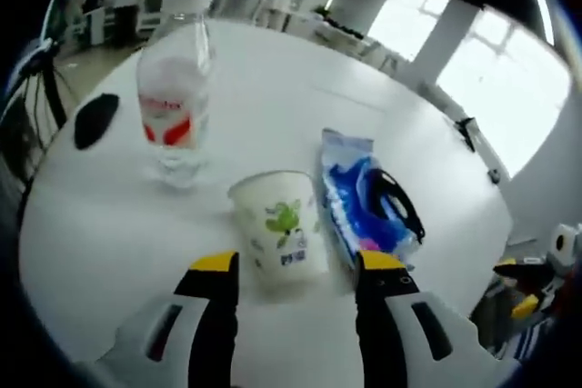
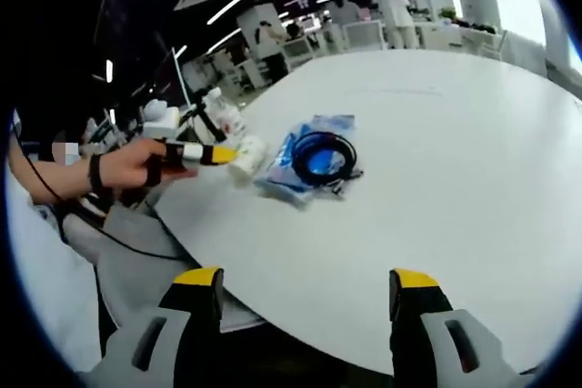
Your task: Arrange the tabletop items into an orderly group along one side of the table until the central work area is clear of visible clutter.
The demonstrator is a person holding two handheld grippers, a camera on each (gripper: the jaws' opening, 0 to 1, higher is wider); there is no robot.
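**Cup between the left claw's jaws**

The left claw [image 1: 296,265] stands spread on either side of a white paper cup [image 1: 277,233] with a green print, not clearly pinching it. Just beside the cup lies a blue packet [image 1: 364,202] with a black cable [image 1: 393,199] coiled on it. A clear water bottle [image 1: 175,88] stands upright behind. The right claw [image 2: 306,281] hangs spread over the white tabletop [image 2: 436,161], well apart from them.

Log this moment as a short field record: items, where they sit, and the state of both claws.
surface: round white table
bottle: clear plastic water bottle with red label, upright
cup: white paper cup with green print, upright, just ahead of the left claw
packet: blue wipes packet, flat beside the cup
cable: coiled black cable on the packet
left claw: open
right claw: open, holding nothing
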